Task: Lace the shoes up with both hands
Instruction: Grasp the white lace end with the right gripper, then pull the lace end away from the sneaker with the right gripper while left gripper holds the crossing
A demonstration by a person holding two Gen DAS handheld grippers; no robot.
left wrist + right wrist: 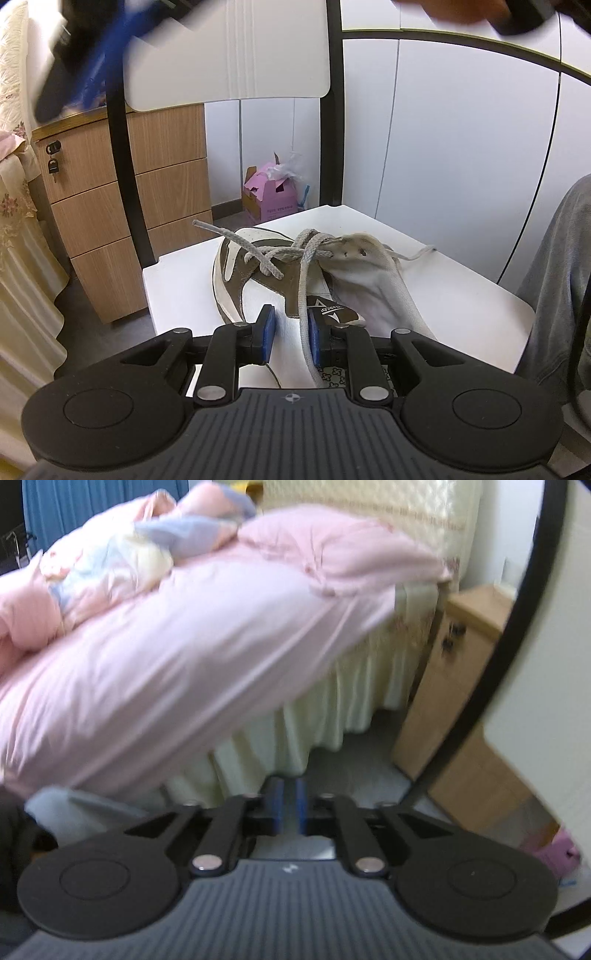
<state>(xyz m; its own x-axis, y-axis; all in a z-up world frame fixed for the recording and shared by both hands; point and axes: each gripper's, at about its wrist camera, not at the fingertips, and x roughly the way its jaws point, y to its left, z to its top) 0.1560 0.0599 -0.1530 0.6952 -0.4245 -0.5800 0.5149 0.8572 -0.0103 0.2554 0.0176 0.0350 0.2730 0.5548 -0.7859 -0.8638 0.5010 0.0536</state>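
A white and brown sneaker [255, 280] lies on the white chair seat [461, 295] with its toe away from me and its grey tongue [373, 280] pulled up to the right. Grey laces [280, 254] cross loosely over the eyelets. One lace strand [303, 317] runs down between the fingers of my left gripper [290, 332], lying against the right blue pad [314, 339]; the jaws stand apart. My right gripper [290, 805] shows in its own view, blurred, jaws nearly together with a narrow gap, nothing seen between them. It also shows as a blue blur at the top left of the left wrist view [92, 62].
The chair's white backrest [236, 55] and black frame [122, 166] stand behind the shoe. A wooden drawer unit [110, 206] is at left, a pink box [275, 195] on the floor behind. A bed with pink bedding [177, 635] fills the right wrist view. A person's grey-clad leg [561, 280] is at right.
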